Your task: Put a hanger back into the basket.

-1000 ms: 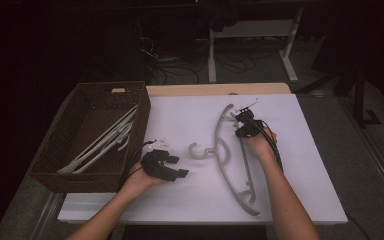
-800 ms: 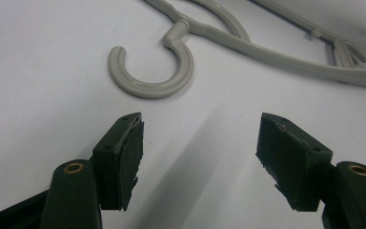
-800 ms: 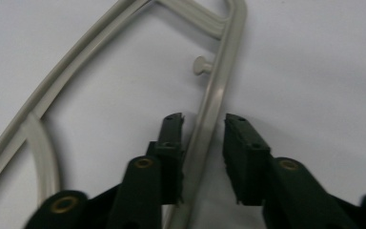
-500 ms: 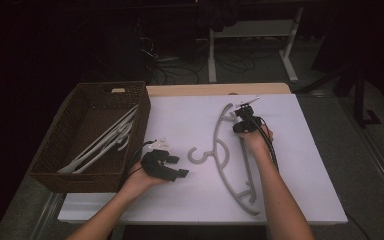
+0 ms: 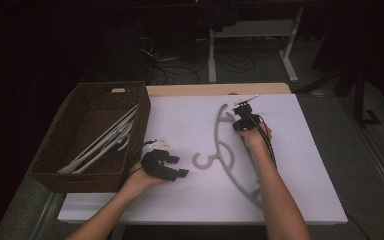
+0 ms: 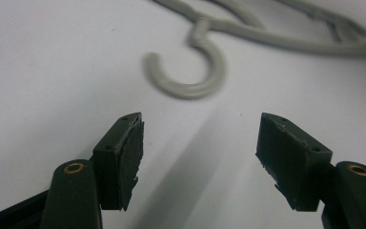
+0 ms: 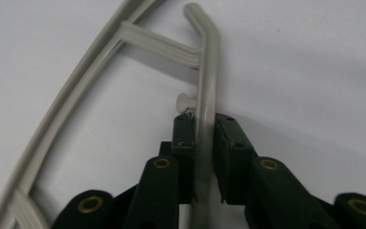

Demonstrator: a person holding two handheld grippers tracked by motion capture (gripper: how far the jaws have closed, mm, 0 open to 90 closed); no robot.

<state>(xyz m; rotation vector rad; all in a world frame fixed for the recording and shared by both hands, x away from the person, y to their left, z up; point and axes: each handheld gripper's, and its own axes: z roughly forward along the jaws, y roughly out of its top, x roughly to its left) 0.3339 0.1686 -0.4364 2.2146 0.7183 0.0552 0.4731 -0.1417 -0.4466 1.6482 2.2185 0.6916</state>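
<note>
A grey plastic hanger lies flat on the white table, its hook pointing toward my left hand. My right gripper sits at the hanger's far end. In the right gripper view its jaws have just been closing and now pinch the hanger's thin straight bar between the pads. My left gripper rests low on the table left of the hook. Its jaws stand open and hold nothing, with the hook lying just beyond them.
A dark wicker basket stands at the table's left edge with several pale hangers lying in it. A strip of bare wood shows along the table's far edge. Cables trail from both grippers.
The right hand has shifted slightly toward the far side at the hanger's end. The left hand has stayed where it was.
</note>
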